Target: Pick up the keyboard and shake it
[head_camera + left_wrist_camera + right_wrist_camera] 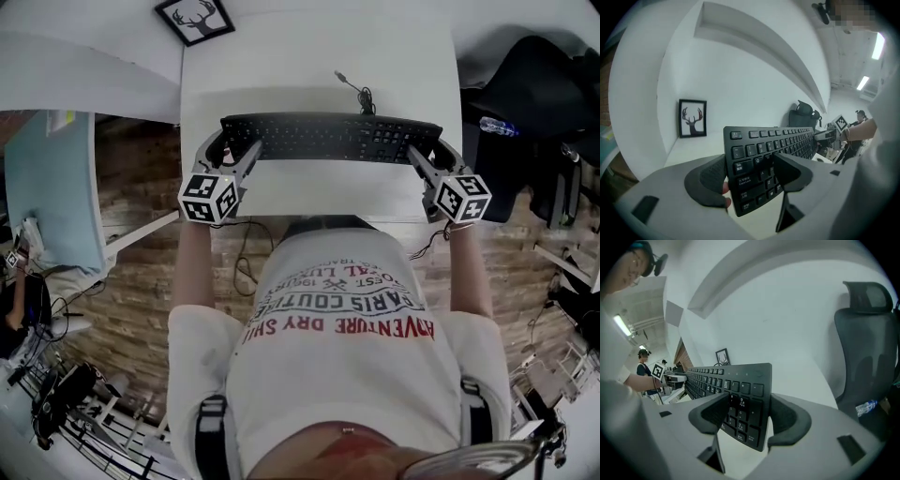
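My left gripper (750,177), jaws clamped across keyboard (328,138) left end; right gripper (743,417) clamped across right end. Open white tabletop (319,66) beyond far edge, cable (356,89) trailing there.

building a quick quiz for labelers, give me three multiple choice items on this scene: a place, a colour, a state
1. Where does the left gripper grip the black plastic keyboard? A) its Esc-key end B) its middle C) its number-pad end
2. What colour is the frame of the deer-antler picture? A) red B) black C) gold
3. What state is the right gripper in? A) open, empty B) shut on nothing C) shut on the keyboard
Answers: 1 A: Esc, Tab and Caps Lock sit between its jaws. 2 B: the frame shows black. 3 C: its jaws clamp the number-pad end.
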`<state>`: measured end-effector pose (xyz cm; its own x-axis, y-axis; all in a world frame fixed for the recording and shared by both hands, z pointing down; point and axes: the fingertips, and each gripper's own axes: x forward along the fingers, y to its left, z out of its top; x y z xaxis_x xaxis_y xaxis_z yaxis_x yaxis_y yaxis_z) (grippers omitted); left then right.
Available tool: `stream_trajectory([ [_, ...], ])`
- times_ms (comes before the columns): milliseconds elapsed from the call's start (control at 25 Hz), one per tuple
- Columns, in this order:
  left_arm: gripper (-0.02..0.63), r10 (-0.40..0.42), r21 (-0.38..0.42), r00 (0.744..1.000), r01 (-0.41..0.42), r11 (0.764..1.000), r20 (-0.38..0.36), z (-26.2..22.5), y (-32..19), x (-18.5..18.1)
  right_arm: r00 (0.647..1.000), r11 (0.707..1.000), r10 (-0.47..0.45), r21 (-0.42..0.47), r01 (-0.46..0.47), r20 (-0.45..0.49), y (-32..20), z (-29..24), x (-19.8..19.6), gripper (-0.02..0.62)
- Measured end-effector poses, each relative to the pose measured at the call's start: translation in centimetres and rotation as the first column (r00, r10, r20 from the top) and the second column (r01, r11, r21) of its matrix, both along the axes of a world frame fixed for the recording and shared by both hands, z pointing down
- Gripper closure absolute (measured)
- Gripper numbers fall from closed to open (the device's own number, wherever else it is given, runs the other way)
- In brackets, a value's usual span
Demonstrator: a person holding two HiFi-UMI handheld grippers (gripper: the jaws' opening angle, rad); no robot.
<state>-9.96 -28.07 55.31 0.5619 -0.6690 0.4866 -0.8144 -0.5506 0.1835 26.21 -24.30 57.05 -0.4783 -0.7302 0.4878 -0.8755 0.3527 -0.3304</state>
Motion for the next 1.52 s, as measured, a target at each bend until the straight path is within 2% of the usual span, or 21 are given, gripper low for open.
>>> stream_trajectory([
  [120, 0.278, 0.013, 0.104, 1.000, -0.012, 0.994, -0.007, -2.6, -0.7, -0.2, 1.000, 0.995, 0.014, 0.102, -0.012, -0.024, -0.4, -2.5, -0.2, 0.308],
  [240, 0.278, 0.019, 0.203, 0.999, -0.012, 0.979, -0.033, -5.6, -1.0, -0.4, 0.999, 0.980, 0.031, 0.196, -0.022, -0.042, -0.5, -5.0, -0.4, 0.308],
  [360, 0.278, 0.021, 0.301, 0.999, -0.006, 0.954, -0.048, -8.2, -1.8, -0.4, 0.996, 0.949, 0.063, 0.312, -0.038, -0.069, -0.9, -7.4, -0.5, 0.308],
  [520, 0.278, 0.023, 0.382, 0.999, -0.006, 0.924, -0.040, -10.5, -2.1, -0.3, 0.990, 0.908, 0.096, 0.417, -0.045, -0.103, -0.7, -9.7, -0.3, 0.308],
  [760, 0.278, 0.030, 0.523, 0.999, -0.013, 0.852, -0.024, -14.2, -1.7, 0.6, 0.975, 0.847, 0.146, 0.530, -0.037, -0.165, -0.6, -12.3, 0.4, 0.308],
  [920, 0.278, 0.043, 0.590, 0.999, -0.042, 0.806, 0.012, -16.0, -0.4, 1.4, 0.962, 0.811, 0.183, 0.585, -0.031, -0.202, -0.7, -13.8, 1.2, 0.308],
  [1120, 0.278, 0.035, 0.615, 0.999, -0.049, 0.787, 0.035, -16.3, 0.5, 1.8, 0.932, 0.771, 0.230, 0.637, 0.002, -0.281, -0.7, -15.0, 1.6, 0.308],
  [1240, 0.278, 0.025, 0.634, 1.000, -0.021, 0.773, 0.003, -17.1, 1.3, 2.3, 0.918, 0.758, 0.257, 0.652, 0.001, -0.300, -0.7, -15.4, 1.9, 0.308],
  [1320, 0.278, 0.018, 0.637, 1.000, -0.004, 0.771, -0.015, -17.4, 1.6, 2.4, 0.920, 0.762, 0.252, 0.648, 0.003, -0.301, -0.7, -15.3, 1.9, 0.308],
  [1520, 0.278, -0.001, 0.611, 1.000, 0.000, 0.791, 0.000, -16.8, 1.7, 2.3, 0.931, 0.799, 0.214, 0.602, 0.007, -0.295, -0.8, -14.3, 1.7, 0.308],
])
